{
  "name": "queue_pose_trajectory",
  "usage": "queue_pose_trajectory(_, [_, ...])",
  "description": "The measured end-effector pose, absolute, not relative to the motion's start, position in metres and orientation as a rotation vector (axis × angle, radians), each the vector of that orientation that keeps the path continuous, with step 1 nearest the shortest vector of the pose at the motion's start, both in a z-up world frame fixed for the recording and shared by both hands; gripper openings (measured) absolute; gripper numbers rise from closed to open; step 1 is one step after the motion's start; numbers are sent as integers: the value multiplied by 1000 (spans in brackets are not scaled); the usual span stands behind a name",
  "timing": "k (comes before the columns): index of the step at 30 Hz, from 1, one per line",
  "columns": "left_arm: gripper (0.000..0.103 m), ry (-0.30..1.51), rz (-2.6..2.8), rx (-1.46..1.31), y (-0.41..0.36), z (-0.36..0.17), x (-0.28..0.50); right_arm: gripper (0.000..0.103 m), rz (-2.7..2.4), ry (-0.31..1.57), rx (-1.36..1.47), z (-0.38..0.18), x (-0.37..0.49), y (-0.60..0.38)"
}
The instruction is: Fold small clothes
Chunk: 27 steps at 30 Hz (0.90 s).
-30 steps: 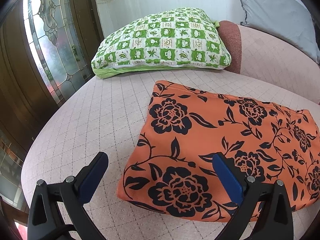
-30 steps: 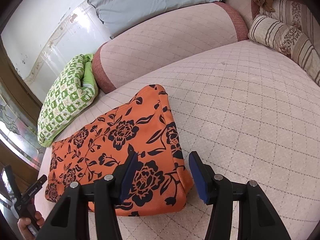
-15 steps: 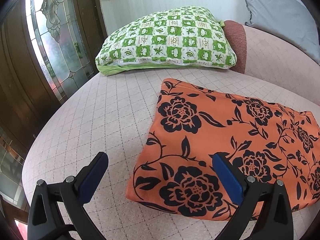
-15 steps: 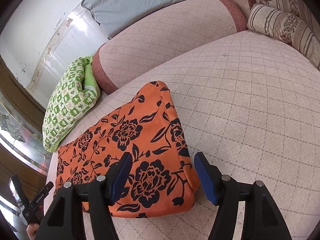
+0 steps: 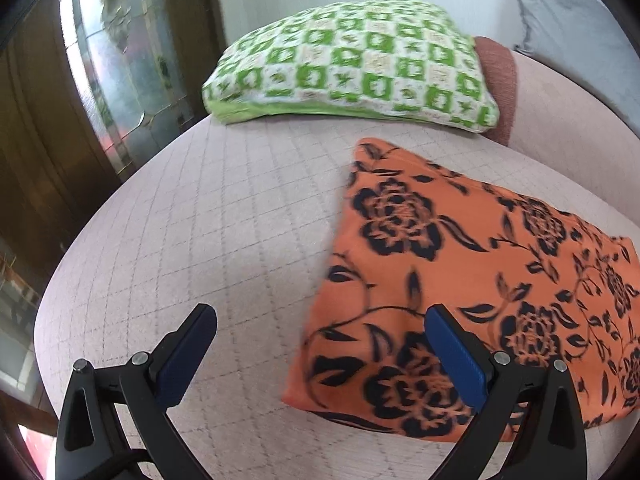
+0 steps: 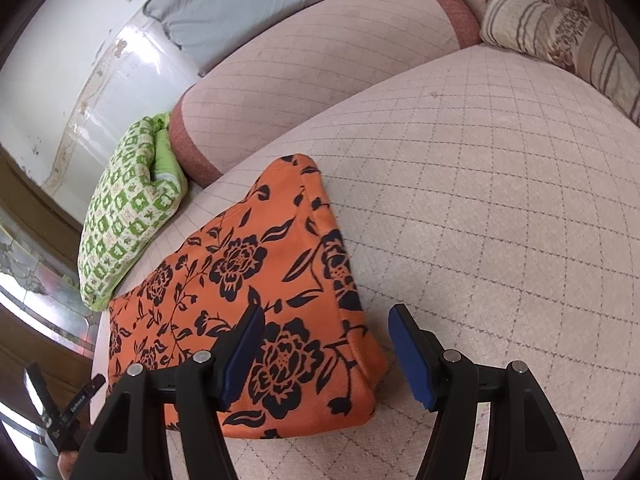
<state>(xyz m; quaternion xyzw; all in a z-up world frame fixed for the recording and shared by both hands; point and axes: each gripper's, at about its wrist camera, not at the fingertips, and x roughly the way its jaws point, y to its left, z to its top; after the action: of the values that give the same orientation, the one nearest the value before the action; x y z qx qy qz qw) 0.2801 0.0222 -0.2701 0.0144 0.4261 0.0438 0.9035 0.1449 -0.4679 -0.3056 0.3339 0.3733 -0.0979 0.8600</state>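
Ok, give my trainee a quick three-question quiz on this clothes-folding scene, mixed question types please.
1. True or false: the left claw is shut on the orange floral garment.
2. Which is the green checked pillow nearest? A striped cushion; B grey pillow; C garment.
3. Fill in: both claws, including the right claw, are ____.

Key: 1 false; 2 C; 3 open.

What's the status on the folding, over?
Left gripper open, empty. Right gripper open, straddling the orange cloth's near corner. Cloth folded flat on the bed. Nothing in the way.
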Motion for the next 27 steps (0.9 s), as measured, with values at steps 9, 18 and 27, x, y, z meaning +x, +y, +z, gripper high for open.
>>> queue_pose_trajectory(9, [103,898,122,28,37,-274,284,68,-213,779,770,-309,138,-481])
queue_pose_trajectory(18, [103,873,152,-1,55,-270,283,68,-190,776,839,-313,135,-488])
queue_pose_trajectory(27, [103,819,138,39,38,-259,278,68,-175,783,839,-313,138,-482])
